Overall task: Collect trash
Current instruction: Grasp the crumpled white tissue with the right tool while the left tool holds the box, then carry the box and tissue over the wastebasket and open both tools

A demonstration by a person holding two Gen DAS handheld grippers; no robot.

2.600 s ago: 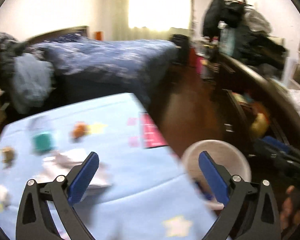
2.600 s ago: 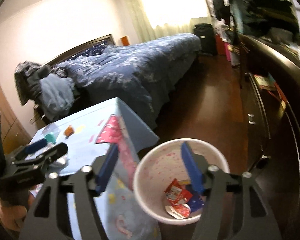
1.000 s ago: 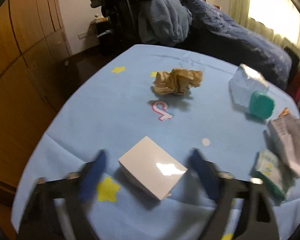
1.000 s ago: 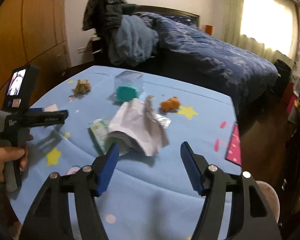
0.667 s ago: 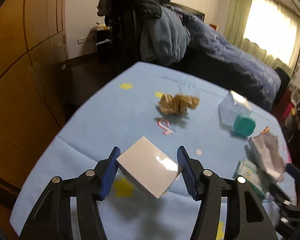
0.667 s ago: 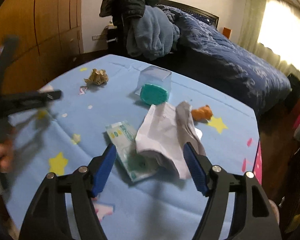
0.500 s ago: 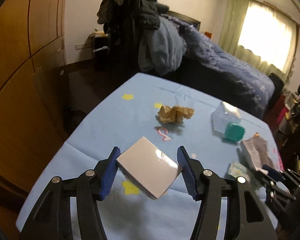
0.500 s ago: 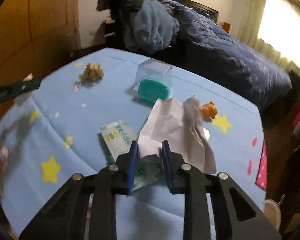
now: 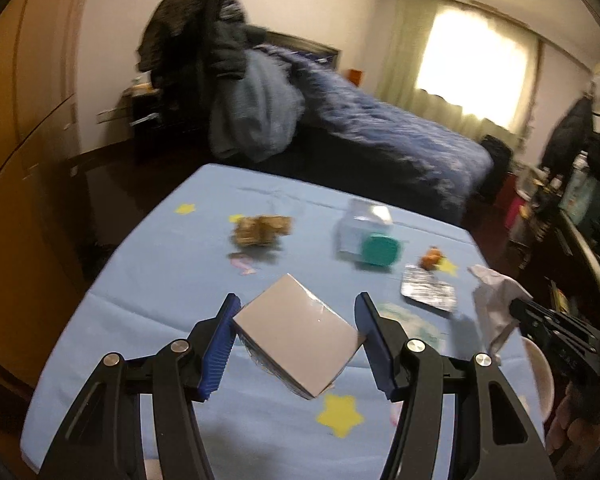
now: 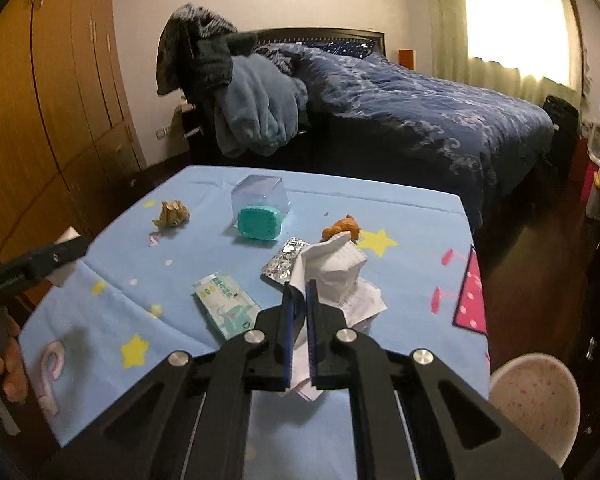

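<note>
My left gripper (image 9: 296, 332): clamped on a white box (image 9: 298, 336), corner toward me, lifted above the table (image 9: 160, 280). My right gripper (image 10: 300, 292): closed on crumpled paper (image 10: 336, 268), long axis running away. Only the right view shows the trash bin (image 10: 536, 396) clearly.

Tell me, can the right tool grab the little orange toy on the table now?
Probably not yet. The right tool is shut on the crumpled white paper, so it has no free grip. The orange toy sits just beyond that paper; nothing else blocks it.
</note>
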